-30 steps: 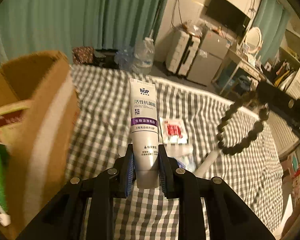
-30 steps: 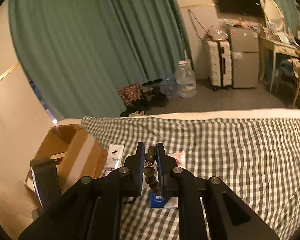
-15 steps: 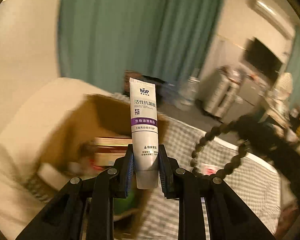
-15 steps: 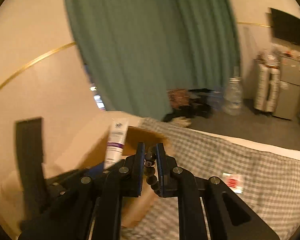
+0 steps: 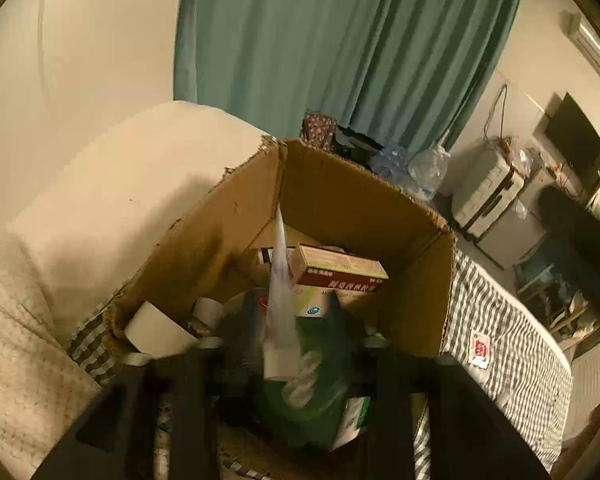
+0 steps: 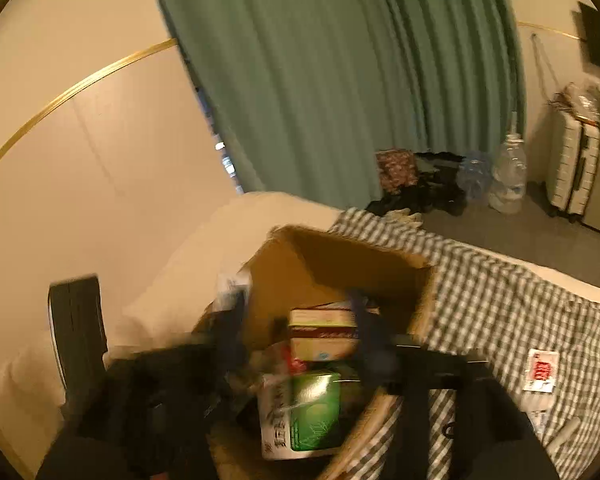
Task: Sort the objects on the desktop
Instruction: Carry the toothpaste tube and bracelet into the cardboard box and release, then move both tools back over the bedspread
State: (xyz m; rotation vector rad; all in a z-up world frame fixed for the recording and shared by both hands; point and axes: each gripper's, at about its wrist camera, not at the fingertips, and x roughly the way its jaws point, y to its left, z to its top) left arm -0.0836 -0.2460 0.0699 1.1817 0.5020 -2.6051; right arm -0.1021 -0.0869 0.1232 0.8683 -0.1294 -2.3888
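An open cardboard box (image 5: 416, 240) stands at the head of the checked bed; it also shows in the right wrist view (image 6: 340, 256). It holds a red-brown carton (image 5: 340, 272), a green pack (image 6: 314, 412) and other items. My left gripper (image 5: 280, 344) is open above the box, its fingers blurred and apart. The white toothpaste tube (image 5: 280, 304) is loose between them, edge on. My right gripper (image 6: 300, 344) is open over the box, its blue-padded fingers (image 6: 364, 332) wide apart. The bead bracelet is not visible.
A red and white sachet (image 6: 542, 370) lies on the checked cover (image 6: 500, 304) right of the box, also seen in the left wrist view (image 5: 480, 348). Pale pillows (image 5: 112, 208) sit left of the box. Green curtain, suitcase and water bottles stand beyond.
Both grippers swung over the box and opened. The toothpaste tube has come free of the left fingers. The bead bracelet has left the right fingers.
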